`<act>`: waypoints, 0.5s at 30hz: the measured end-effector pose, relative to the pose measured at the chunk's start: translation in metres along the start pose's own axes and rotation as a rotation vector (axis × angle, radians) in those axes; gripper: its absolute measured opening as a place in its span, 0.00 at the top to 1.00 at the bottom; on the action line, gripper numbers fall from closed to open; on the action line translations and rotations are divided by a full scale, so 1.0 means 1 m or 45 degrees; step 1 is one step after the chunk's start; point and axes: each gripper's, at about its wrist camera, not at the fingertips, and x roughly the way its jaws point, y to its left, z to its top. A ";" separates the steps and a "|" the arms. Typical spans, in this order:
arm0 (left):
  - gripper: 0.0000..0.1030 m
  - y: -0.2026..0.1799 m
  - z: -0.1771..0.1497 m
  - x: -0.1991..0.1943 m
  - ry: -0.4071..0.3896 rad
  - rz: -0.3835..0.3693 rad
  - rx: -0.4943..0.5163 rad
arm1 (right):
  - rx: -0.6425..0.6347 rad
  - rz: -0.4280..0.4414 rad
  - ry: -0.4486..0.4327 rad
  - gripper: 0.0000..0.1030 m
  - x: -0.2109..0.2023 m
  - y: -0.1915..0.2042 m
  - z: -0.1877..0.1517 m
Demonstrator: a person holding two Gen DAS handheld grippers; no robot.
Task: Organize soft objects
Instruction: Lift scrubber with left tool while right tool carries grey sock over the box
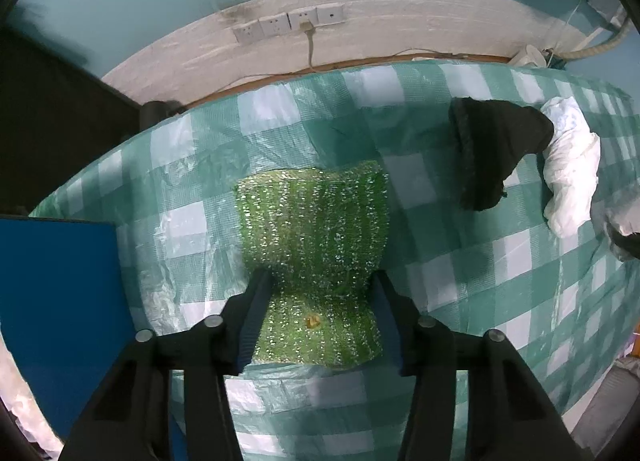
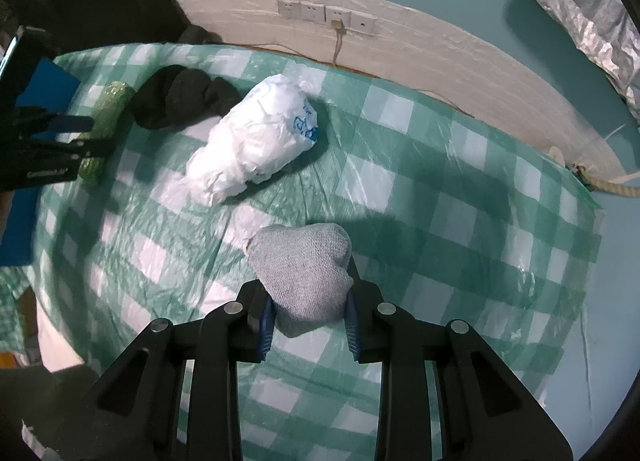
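Observation:
My left gripper (image 1: 318, 285) is shut on a glittery green scrub sponge (image 1: 314, 221), pinching it at the waist over the green-checked tablecloth (image 1: 500, 261). The same gripper (image 2: 86, 133) and sponge (image 2: 110, 109) show at the far left of the right wrist view. My right gripper (image 2: 308, 297) is shut on a grey knitted cloth (image 2: 304, 273), held just above the tablecloth (image 2: 440, 189). A black sock bundle (image 1: 492, 149) (image 2: 180, 101) and a crumpled white plastic bag (image 1: 572, 165) (image 2: 256, 141) lie side by side on the cloth between the grippers.
A blue box (image 1: 56, 301) stands at the table's left edge. A wall with a socket strip (image 1: 288, 23) and a plugged cable runs behind the table. Silver foil material (image 2: 580, 13) hangs at the upper right. A rope (image 2: 612, 187) lies by the right table edge.

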 end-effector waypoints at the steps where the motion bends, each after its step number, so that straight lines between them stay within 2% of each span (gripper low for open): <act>1: 0.61 -0.001 -0.001 -0.001 -0.005 0.004 0.004 | -0.007 -0.002 -0.002 0.74 -0.002 0.002 -0.002; 4: 0.76 0.000 -0.005 -0.002 -0.014 0.035 0.013 | -0.024 -0.004 -0.009 0.74 -0.007 0.009 -0.009; 8: 0.86 0.003 -0.012 -0.005 -0.019 0.037 -0.001 | -0.038 0.005 -0.020 0.74 -0.010 0.014 -0.012; 15: 0.88 0.011 -0.037 -0.015 -0.047 0.054 -0.027 | -0.049 0.013 -0.038 0.74 -0.022 0.024 -0.014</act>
